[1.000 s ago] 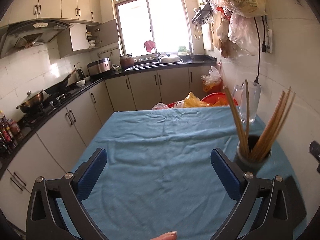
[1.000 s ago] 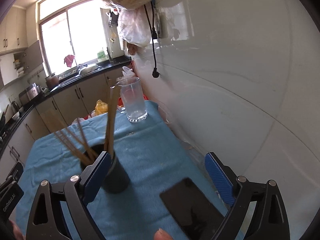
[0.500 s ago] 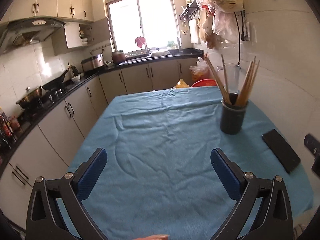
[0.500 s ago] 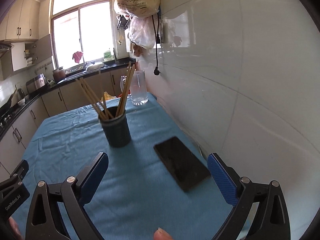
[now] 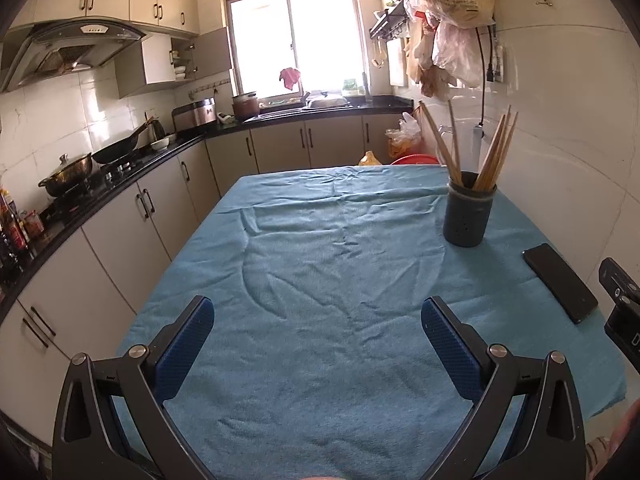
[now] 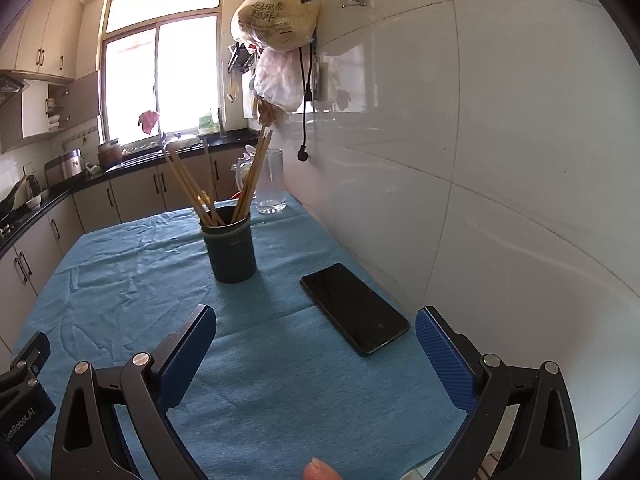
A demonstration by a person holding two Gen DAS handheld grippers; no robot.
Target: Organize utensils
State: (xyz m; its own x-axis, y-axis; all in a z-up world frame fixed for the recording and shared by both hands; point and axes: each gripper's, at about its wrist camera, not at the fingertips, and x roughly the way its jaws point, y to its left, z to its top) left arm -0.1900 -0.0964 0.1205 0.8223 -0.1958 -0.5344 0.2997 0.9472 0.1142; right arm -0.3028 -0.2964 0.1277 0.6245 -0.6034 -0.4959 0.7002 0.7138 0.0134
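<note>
Both grippers, left gripper (image 5: 317,316) and right gripper (image 6: 316,326), have pulled back, wide open, empty.

The left hand-held gripper (image 5: 317,320) hung with its blue-padded jaws wide apart, empty, above the blue-cloth-covered tabletop (image 5: 320,280). Near the right edge stood a dark cylindrical holder (image 5: 468,216) full of wooden chopsticks (image 5: 494,152); a black flat phone (image 5: 560,282) lay closer along that edge.

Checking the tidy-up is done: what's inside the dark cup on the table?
The cup holds wooden chopsticks, leaning out to both sides. Their lower ends and the cup's bottom are hidden by its wall.
</note>
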